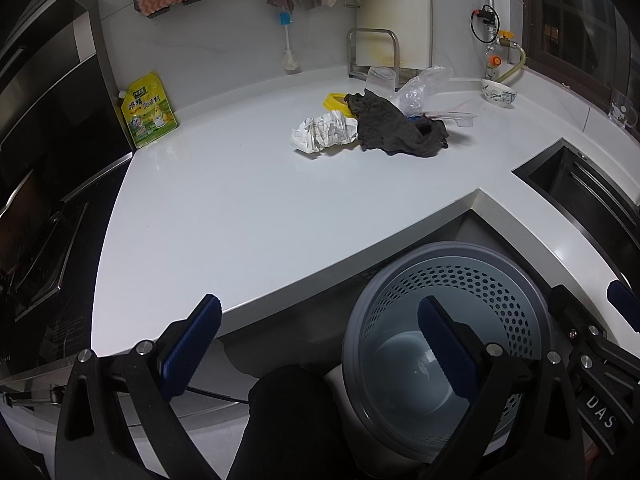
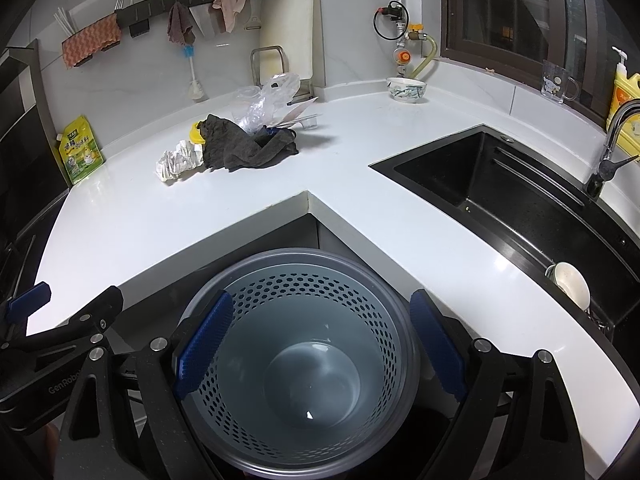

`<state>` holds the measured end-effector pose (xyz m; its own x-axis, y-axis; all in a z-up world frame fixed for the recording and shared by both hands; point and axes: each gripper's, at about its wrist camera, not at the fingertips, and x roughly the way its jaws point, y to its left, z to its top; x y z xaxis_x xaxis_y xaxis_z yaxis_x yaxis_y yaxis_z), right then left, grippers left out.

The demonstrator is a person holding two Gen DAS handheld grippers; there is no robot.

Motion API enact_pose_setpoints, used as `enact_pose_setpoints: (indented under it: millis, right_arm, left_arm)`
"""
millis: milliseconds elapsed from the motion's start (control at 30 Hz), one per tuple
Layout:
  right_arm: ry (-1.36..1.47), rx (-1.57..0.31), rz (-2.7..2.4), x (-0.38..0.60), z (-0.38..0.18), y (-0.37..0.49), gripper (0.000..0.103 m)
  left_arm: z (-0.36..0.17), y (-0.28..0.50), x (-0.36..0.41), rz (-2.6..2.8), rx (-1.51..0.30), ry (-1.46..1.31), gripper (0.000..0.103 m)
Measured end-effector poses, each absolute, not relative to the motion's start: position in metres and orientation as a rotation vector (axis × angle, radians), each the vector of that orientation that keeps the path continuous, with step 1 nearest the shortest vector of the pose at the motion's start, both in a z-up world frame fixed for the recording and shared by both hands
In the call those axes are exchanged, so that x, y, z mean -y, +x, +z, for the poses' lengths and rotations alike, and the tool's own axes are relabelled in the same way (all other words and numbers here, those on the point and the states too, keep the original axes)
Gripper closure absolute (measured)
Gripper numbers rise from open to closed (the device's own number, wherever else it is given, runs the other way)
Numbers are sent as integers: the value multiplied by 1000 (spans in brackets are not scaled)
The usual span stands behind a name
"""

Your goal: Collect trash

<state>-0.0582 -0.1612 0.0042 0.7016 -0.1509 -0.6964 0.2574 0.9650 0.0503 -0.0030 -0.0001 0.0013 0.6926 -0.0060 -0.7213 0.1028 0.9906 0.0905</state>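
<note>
Crumpled paper (image 1: 324, 130) is seen on the white bench (image 1: 240, 208), touching a dark rag (image 1: 396, 128). Both tongs, left (image 1: 320, 344) and right (image 2: 320, 352), are held spread above the perforated bin (image 2: 296, 364), nothing pinched.

Crumpled paper (image 2: 178, 164) left of rag (image 2: 246, 148) on countertop (image 2: 240, 208) (bin (image 2: 296, 364) below its inner corner)
</note>
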Motion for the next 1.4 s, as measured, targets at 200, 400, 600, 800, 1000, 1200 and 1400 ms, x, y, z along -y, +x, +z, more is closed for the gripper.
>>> enact_pose_setpoints:
  millis: [200,400,600,800,1000,1200,1400]
  right_arm:
    - [148,-764,-226,161,3,-57,17]
    - [150,-764,-223,161,3,-57,17]
    - [169,-765,-203,163,0,-57,17]
    - [166,-775,-199,169,-5,-53,17]
    - [205,-790,-176,186,-11,-37,17]
    - [205,-760,-146,201,-3,-8,17]
    - [188,-743,-113,209,9,32,17]
  left_arm:
    - [1,-3,1,-61,-805,127,6]
    - [1,-3,1,-62,-805,126,6]
    - [-1,-1,1,-59,-807,124,6]
    - [-4,10,-3,-64,-821,109,6]
    - [-3,33,-8,-59,-812,100,6]
    - [4,65,-11,-42,-790,102,6]
    - [14,103,-16,-27,-764,83,6]
